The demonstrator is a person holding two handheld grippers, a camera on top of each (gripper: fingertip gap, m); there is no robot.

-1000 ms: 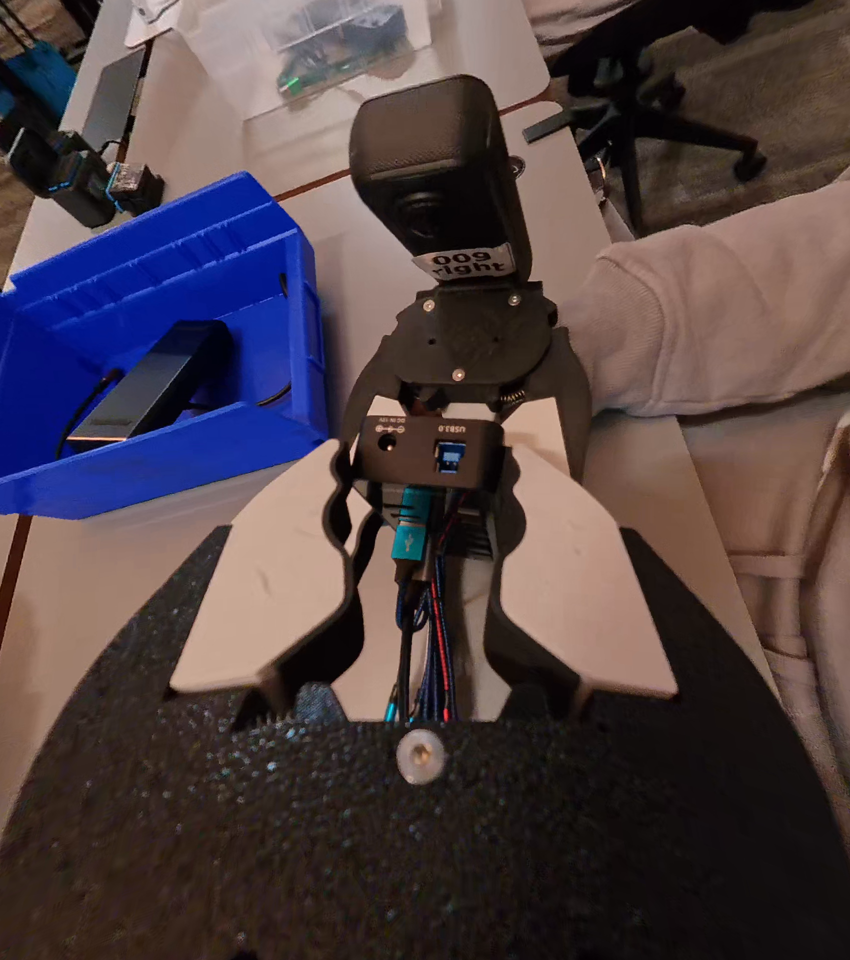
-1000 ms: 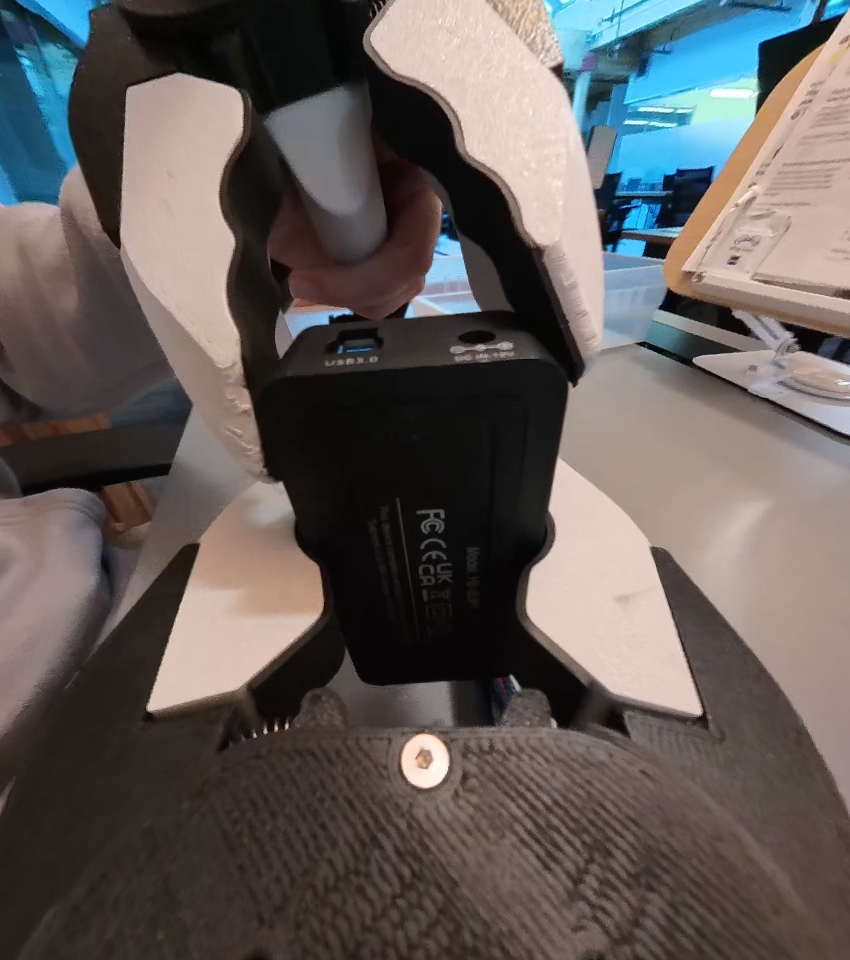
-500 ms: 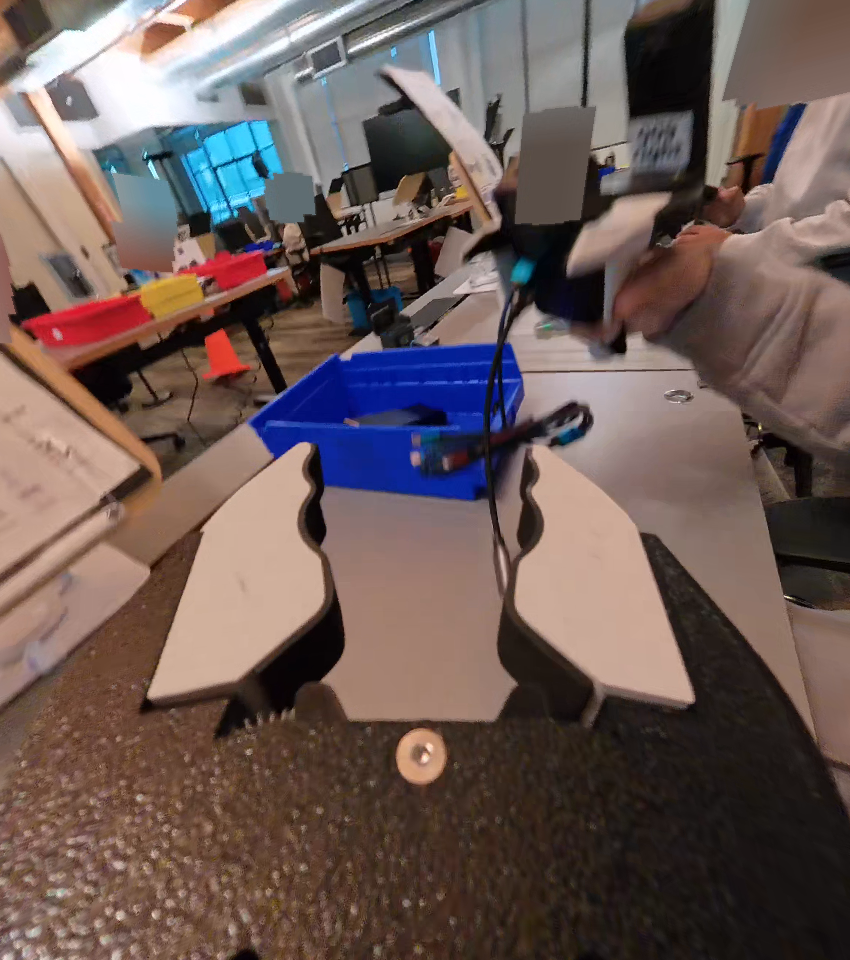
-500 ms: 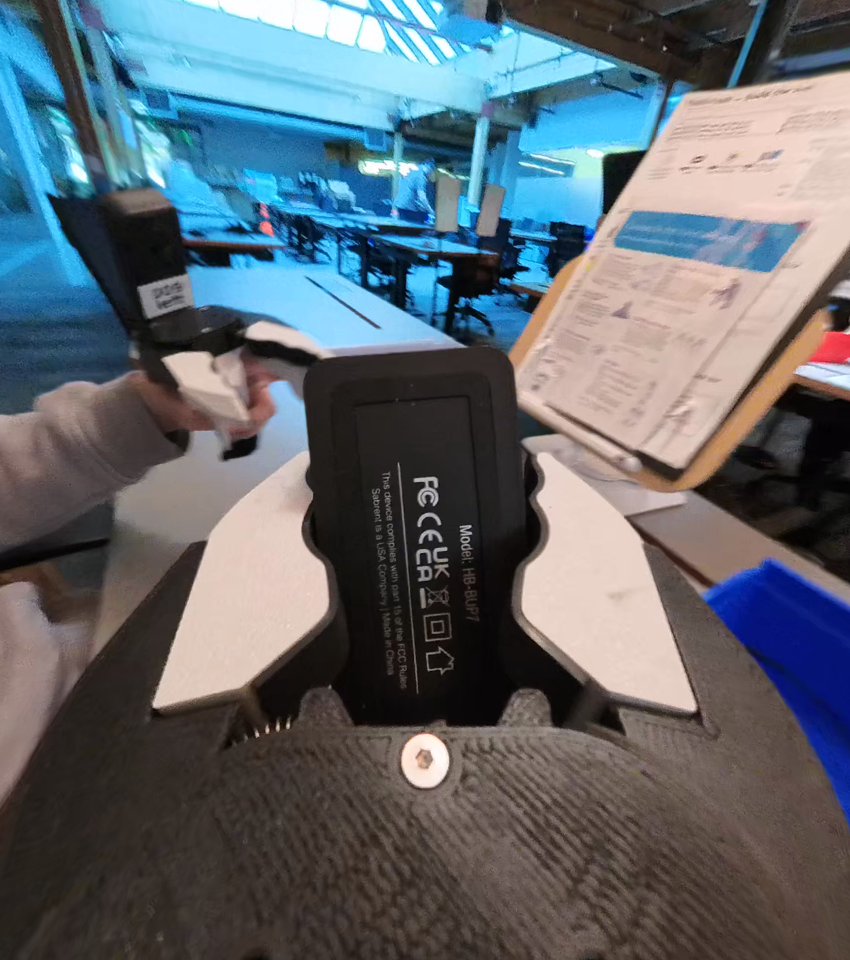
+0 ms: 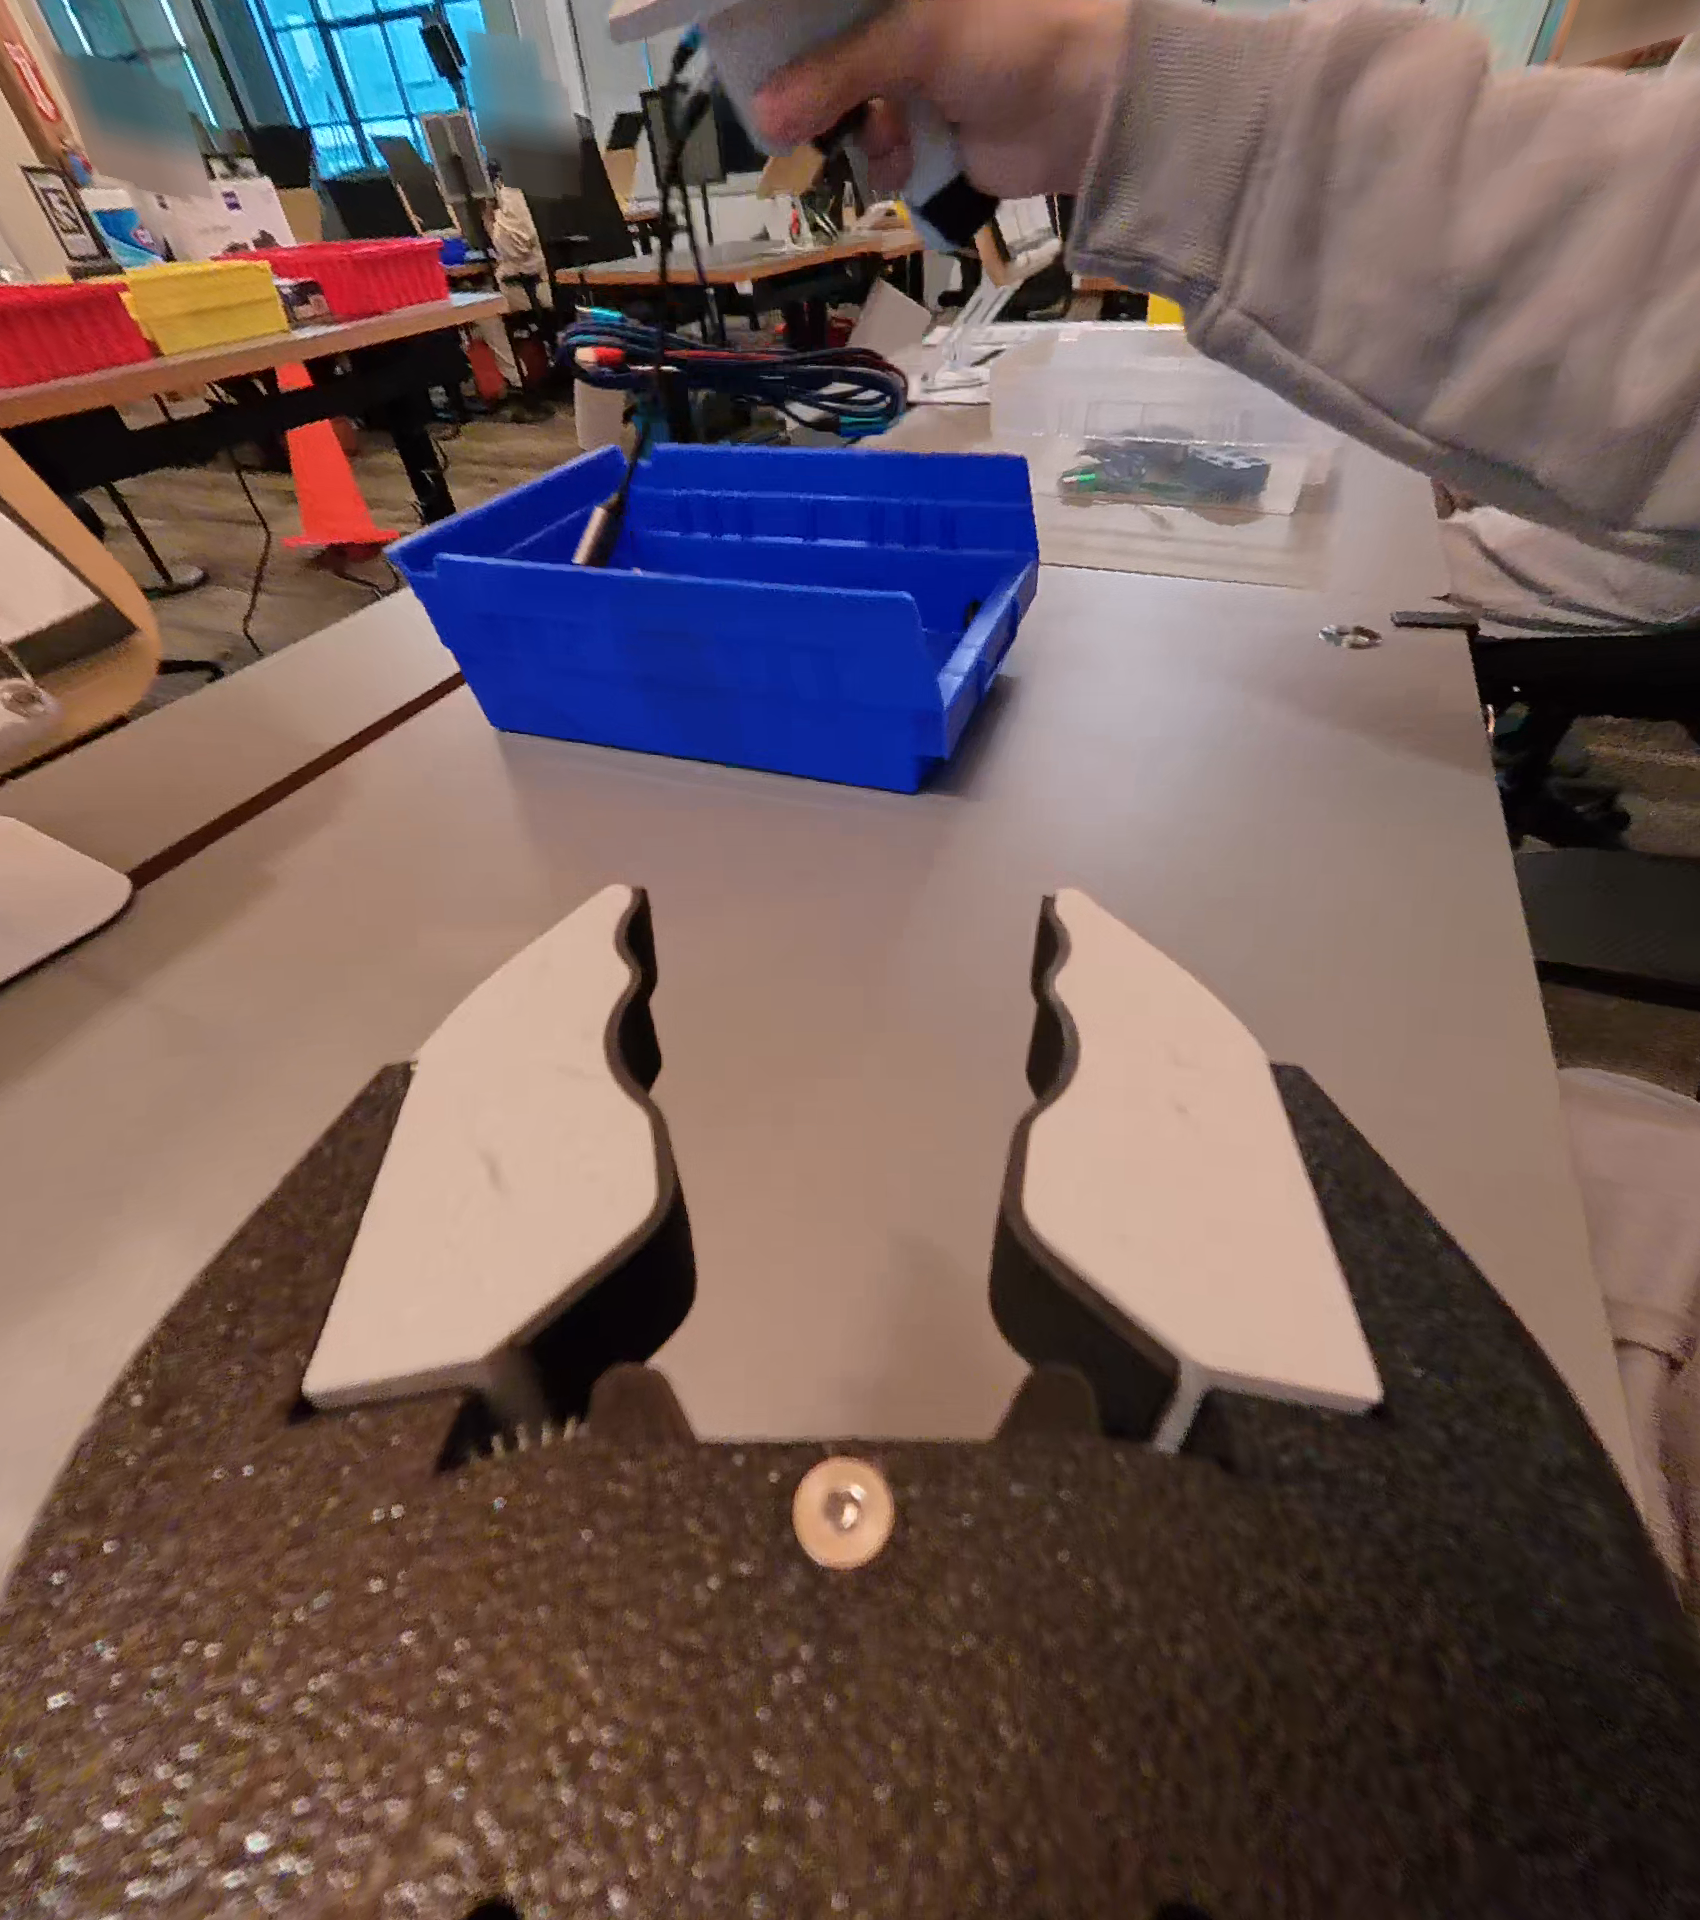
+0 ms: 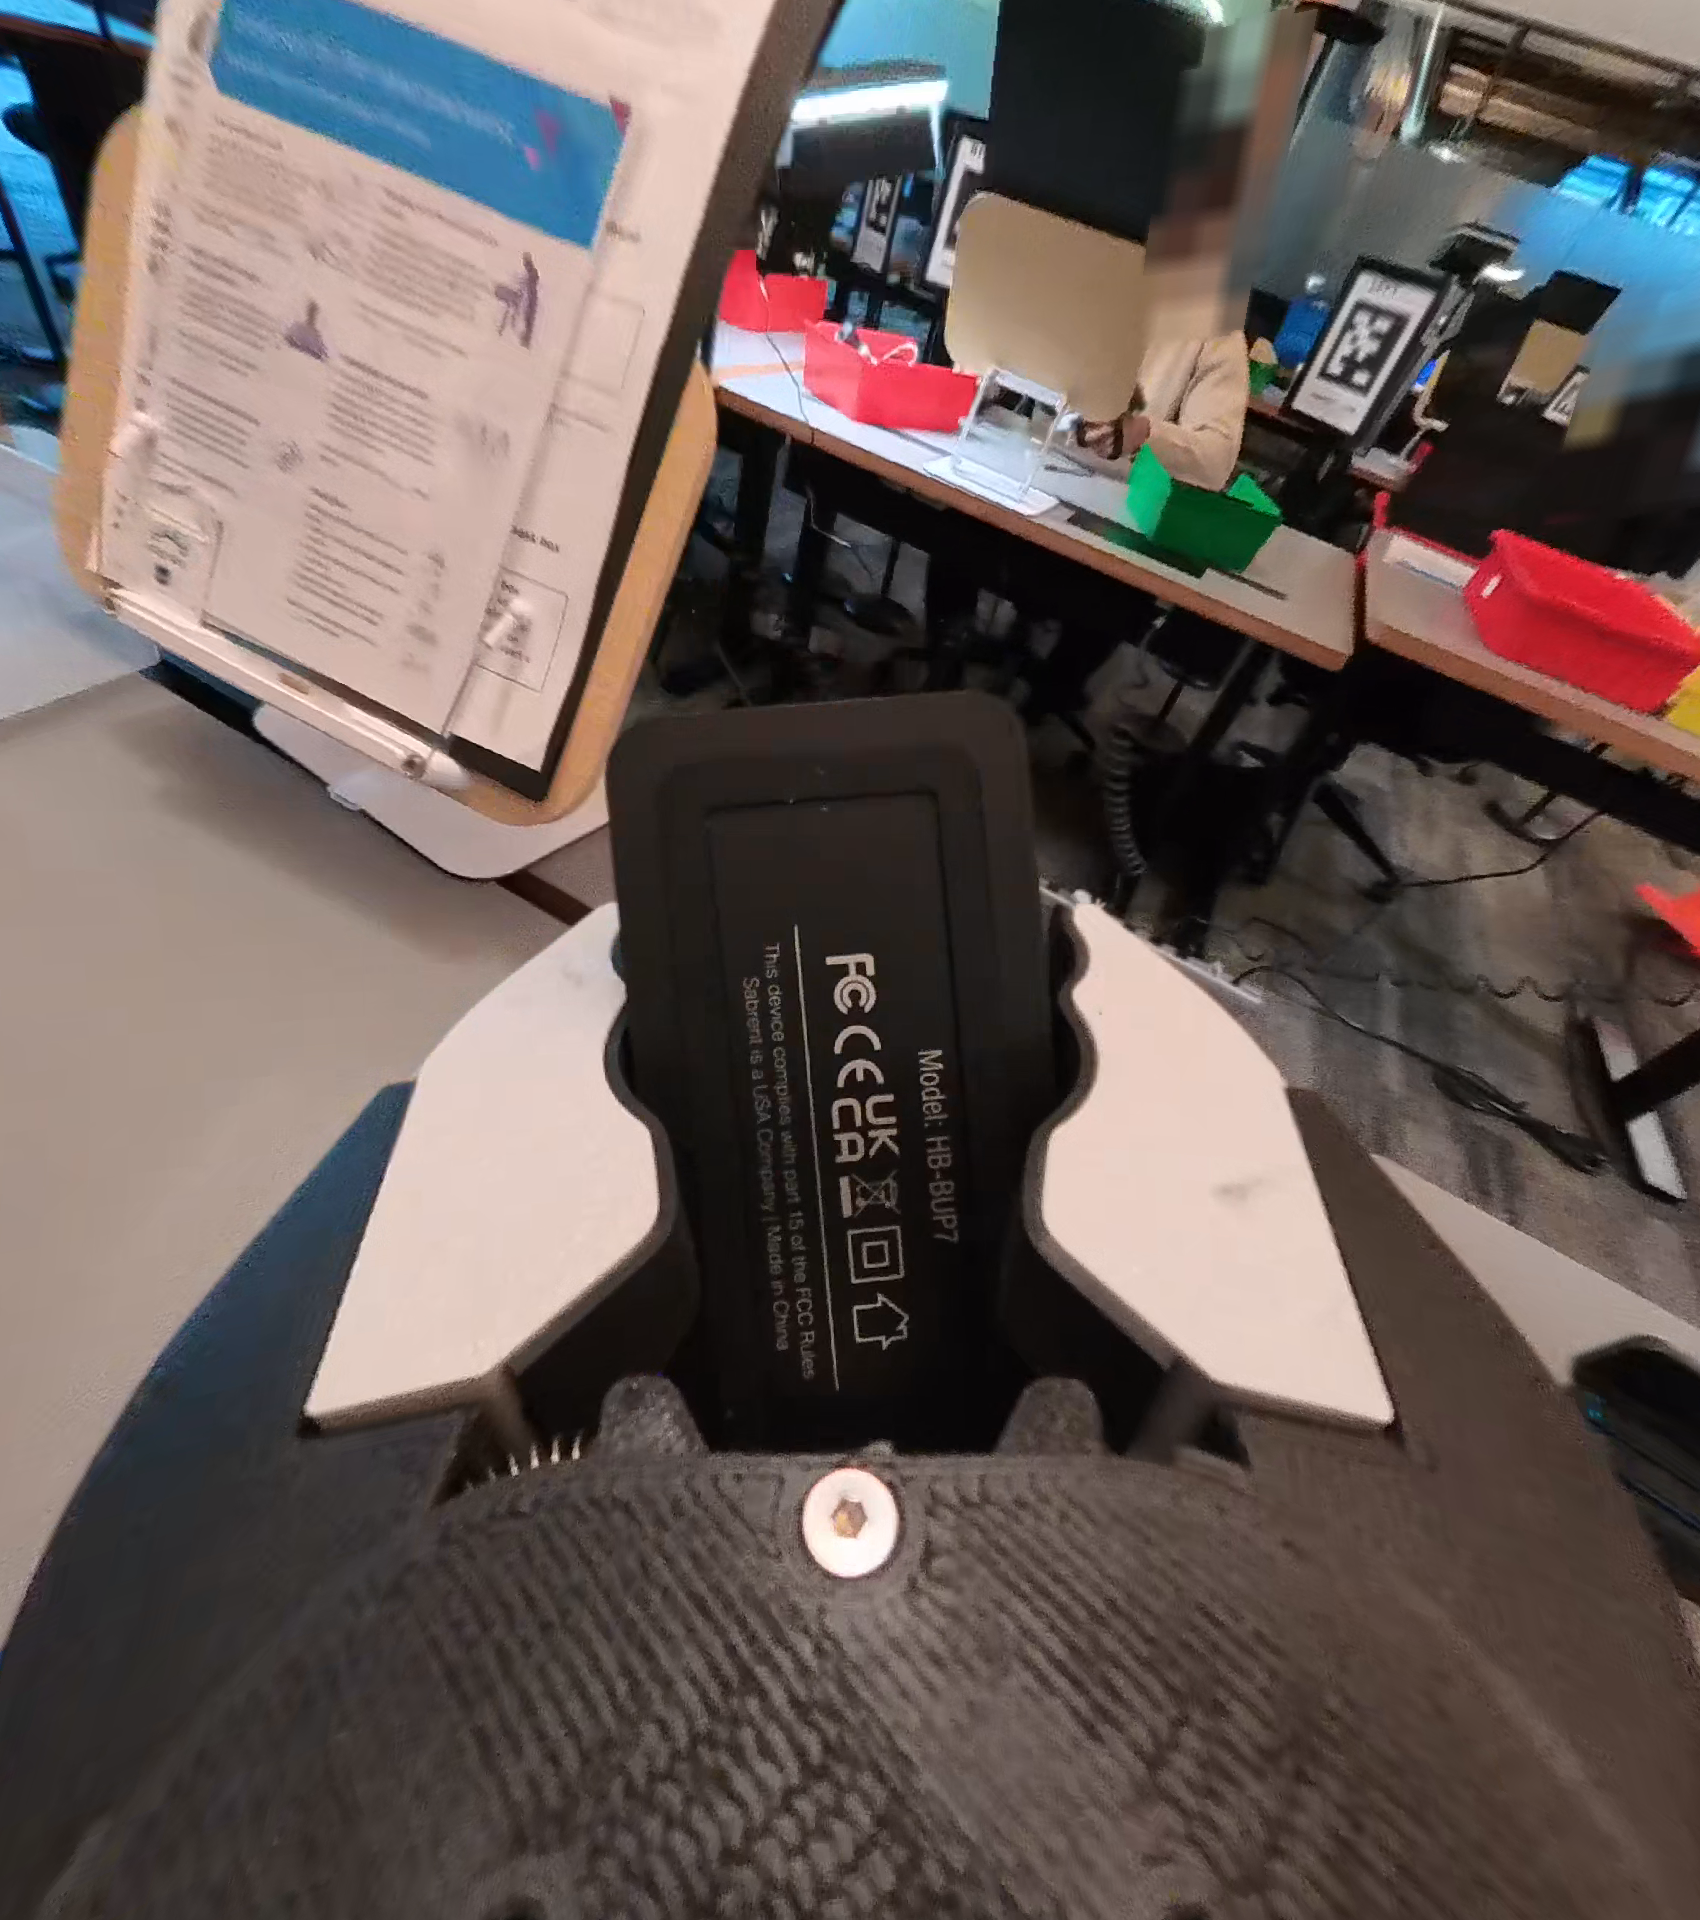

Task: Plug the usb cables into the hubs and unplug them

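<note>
Left wrist view: the left gripper [image 5: 841, 1049], fingers spread apart and empty, hangs over the bare grey counter [image 5: 1189, 831]. Farther on stands a blue bin [image 5: 721, 613]; one cable [image 5: 617, 488] dangles with its plug inside the bin's rear compartment. A bundle of cables [image 5: 752, 374] hangs above and behind the bin. At the top edge, a hand [image 5: 887, 94] in a grey sleeve grips a handle.

Right wrist view: the right gripper [image 6: 841, 1049], fingers clamped on the black hub [image 6: 825, 1039], which stands upright with its printed underside toward the camera. Beyond it, a clipboard stand [image 6: 389, 343] holds papers on the counter.
</note>
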